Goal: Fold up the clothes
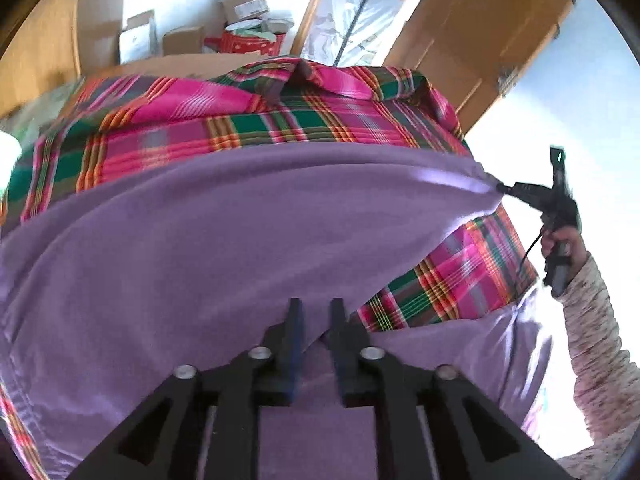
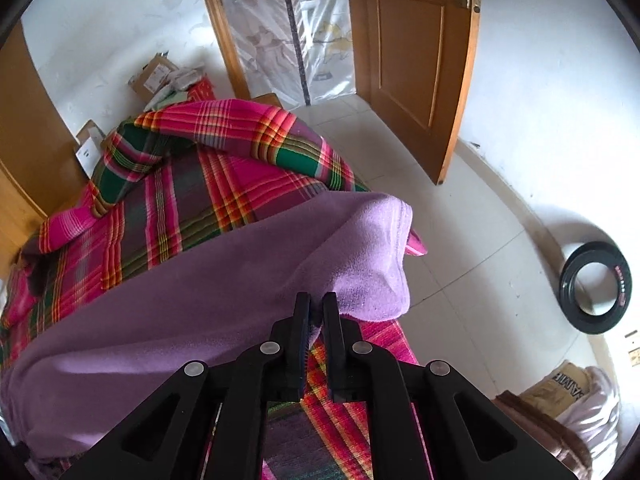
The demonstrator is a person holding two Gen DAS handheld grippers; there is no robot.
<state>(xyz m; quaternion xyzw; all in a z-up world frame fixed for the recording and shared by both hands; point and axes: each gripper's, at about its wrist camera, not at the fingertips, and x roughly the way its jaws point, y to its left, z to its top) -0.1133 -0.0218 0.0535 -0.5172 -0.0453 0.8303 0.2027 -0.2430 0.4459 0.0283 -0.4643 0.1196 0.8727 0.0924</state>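
Note:
A purple fleece garment (image 1: 224, 248) lies stretched across a bed covered by a pink, green and orange plaid sheet (image 1: 192, 124). My left gripper (image 1: 316, 304) is shut on the near edge of the purple cloth, with fabric pinched between its fingers. In the left wrist view my right gripper (image 1: 502, 189) is at the far right, held by a hand in a mottled sleeve, pinching the garment's other corner and lifting it. In the right wrist view my right gripper (image 2: 317, 298) is shut on the purple garment (image 2: 200, 280), whose corner folds over just above the fingers.
Cardboard boxes (image 1: 240, 4) and a red tin (image 1: 250, 42) stand by the wall beyond the bed. A wooden door (image 2: 416, 60) stands open onto a tiled floor. A black tyre (image 2: 596, 288) leans on the right wall; bags (image 2: 568, 396) sit below it.

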